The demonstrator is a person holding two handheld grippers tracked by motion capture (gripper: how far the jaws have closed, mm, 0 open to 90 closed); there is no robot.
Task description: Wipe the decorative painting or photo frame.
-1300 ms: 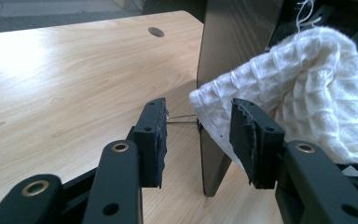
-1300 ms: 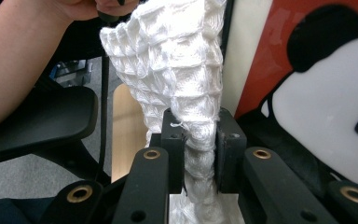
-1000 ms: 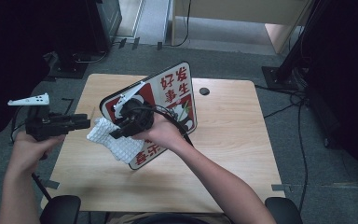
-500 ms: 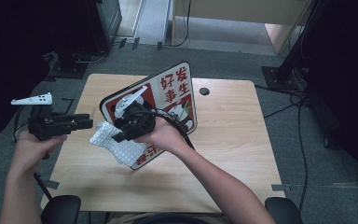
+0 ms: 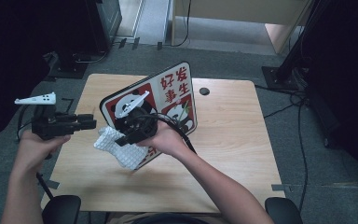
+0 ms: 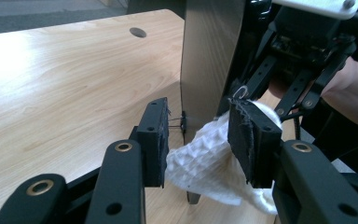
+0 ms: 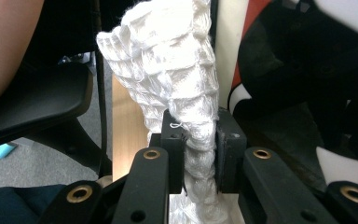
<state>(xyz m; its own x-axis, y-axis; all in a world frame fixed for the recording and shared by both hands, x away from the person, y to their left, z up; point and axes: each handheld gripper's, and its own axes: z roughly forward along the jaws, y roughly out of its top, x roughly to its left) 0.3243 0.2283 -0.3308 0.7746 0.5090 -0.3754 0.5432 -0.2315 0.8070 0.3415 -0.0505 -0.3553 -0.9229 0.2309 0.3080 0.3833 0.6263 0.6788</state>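
Note:
A white waffle-weave cloth (image 5: 121, 150) hangs from my right gripper (image 5: 131, 135), whose jaws are shut on it in front of a tilted panda sign board (image 5: 177, 88). In the right gripper view the jaws of the right gripper (image 7: 200, 135) pinch the bunched cloth (image 7: 168, 60), with the board (image 7: 307, 70) just behind. My left gripper (image 5: 92, 122) is at the table's left and points at the cloth. Seen from the left gripper view, the left gripper (image 6: 198, 135) is open and the cloth (image 6: 200, 161) lies just beyond its pads. The board's edge (image 6: 209, 56) stands upright there.
The wooden table (image 5: 233, 154) has a round cable hole (image 5: 204, 91) at the back. Black stands and cables sit on the grey floor around it. A chair base (image 5: 60, 210) is at the near left edge.
My right gripper and the cloth have slid a little down the board toward the near edge. The left gripper has edged slightly right, closer to the cloth.

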